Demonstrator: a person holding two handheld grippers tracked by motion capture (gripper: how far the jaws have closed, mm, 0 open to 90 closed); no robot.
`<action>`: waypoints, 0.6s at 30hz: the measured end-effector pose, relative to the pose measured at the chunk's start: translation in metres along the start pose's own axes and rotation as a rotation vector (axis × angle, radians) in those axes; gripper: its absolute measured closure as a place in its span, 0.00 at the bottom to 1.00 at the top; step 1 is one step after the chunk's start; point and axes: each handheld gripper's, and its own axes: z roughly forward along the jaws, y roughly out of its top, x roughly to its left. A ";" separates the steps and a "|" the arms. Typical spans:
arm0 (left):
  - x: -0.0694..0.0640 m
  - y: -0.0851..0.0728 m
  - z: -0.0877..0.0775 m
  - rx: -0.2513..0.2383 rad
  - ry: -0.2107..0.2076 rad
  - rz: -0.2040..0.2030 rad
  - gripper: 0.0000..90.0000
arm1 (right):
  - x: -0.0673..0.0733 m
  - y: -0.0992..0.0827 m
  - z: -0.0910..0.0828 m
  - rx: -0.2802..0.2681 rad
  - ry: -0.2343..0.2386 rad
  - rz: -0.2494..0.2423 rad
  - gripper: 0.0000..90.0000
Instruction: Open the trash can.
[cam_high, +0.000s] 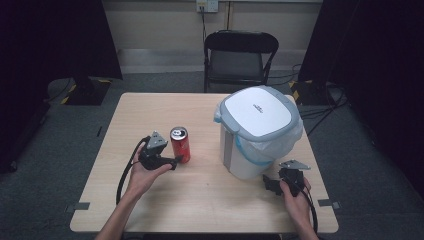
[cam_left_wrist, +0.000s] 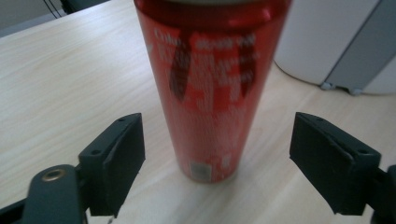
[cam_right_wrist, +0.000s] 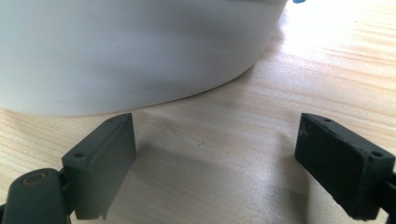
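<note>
Between the spread jaws of our left gripper (cam_left_wrist: 215, 163) stands the upright red soda can (cam_left_wrist: 212, 84), untouched; our right gripper (cam_right_wrist: 229, 168) gapes empty beside the white bin (cam_right_wrist: 130, 51).

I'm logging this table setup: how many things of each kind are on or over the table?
Red can: 1
White lidded bin: 1
Handheld tongs: 2, left, right
Total: 4
</note>
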 end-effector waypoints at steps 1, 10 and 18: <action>-0.001 0.002 0.003 0.001 0.007 0.007 0.20 | 0.000 0.000 0.000 0.000 0.001 0.000 0.13; 0.004 0.002 0.019 0.012 0.021 -0.013 0.22 | 0.000 0.000 0.000 0.000 0.000 0.000 0.13; 0.005 0.003 0.025 -0.004 0.006 -0.008 0.37 | 0.000 0.000 0.000 0.000 0.000 0.000 0.13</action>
